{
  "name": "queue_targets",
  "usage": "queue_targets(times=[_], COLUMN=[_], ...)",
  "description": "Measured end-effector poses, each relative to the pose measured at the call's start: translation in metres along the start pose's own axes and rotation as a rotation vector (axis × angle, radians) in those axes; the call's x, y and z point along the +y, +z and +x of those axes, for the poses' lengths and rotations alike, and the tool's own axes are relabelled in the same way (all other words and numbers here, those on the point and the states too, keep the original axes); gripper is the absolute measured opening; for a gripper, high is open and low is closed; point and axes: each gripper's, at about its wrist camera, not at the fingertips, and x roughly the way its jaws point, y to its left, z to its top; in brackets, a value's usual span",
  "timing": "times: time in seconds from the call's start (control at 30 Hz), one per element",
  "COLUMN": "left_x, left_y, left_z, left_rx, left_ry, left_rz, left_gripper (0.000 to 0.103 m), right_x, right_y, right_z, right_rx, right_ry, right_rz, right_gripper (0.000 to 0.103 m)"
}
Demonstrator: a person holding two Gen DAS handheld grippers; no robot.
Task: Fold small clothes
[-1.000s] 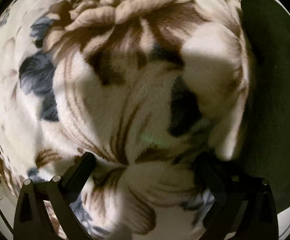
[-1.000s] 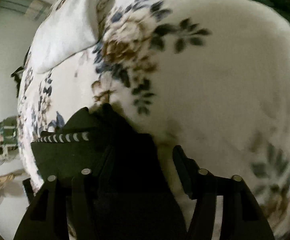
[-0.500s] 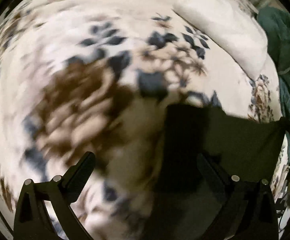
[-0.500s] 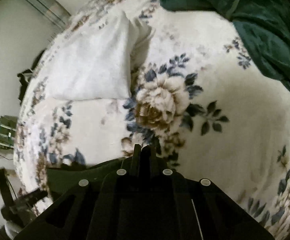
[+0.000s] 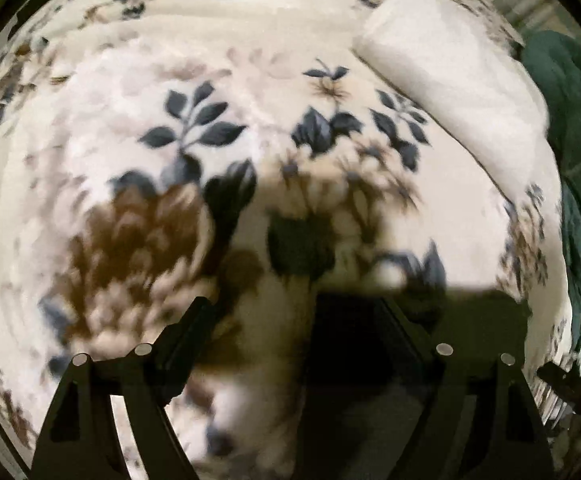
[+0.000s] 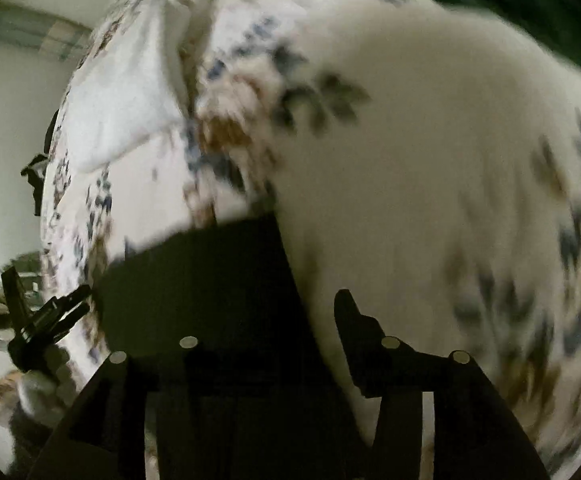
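A dark green garment (image 5: 470,320) lies flat on the floral blanket (image 5: 210,132), at the lower right of the left wrist view. My left gripper (image 5: 296,312) hovers over the garment's left edge. Its jaws are closing, with that edge between them and the left finger (image 5: 194,328) still over bare blanket. In the right wrist view the garment (image 6: 194,280) fills the lower left and hides my left finger. My right gripper (image 6: 289,300) is opening over the garment's right edge, and its right finger (image 6: 350,320) stands clear of the cloth.
A white pillow (image 5: 450,72) lies at the far right of the bed, with a green quilt (image 5: 578,160) beyond it. The other gripper (image 6: 46,320) shows at the bed's left edge in the right wrist view. The room's floor and wall lie past that edge.
The right gripper was shut half a second ago and now stands apart, lower over the blanket. The left gripper swung from bare blanket to the garment's edge and its jaws narrowed.
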Motion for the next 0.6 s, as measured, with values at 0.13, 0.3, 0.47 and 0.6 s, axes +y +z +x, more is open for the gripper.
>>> queue_targets(times=[0.13, 0.3, 0.47, 0.6], left_x=[-0.001, -0.013, -0.014, -0.017], left_y=[-0.055, -0.111, -0.126, -0.121], left_z=[-0.021, -0.017, -0.02, -0.015], left_rx=[0.007, 0.092, 0.144, 0.156], left_ry=[0.009, -0.004, -0.022, -0.07], left_rz=[0.035, 0.029, 0.036, 0.021], left_gripper=[0.082, 0.082, 0.082, 0.082], right_x=[-0.032, -0.046, -0.036, -0.047], right_y=[-0.055, -0.1, -0.113, -0.108], right_z=[0.005, 0.019, -0.019, -0.022], right_rx=[0.107, 0.084, -0.057, -0.036], right_ry=[0.077, 0.109, 0.021, -0.05], right_rz=[0.118, 0.211, 0.165, 0.168], right_gripper=[0.05, 0.008, 0.007, 0.006])
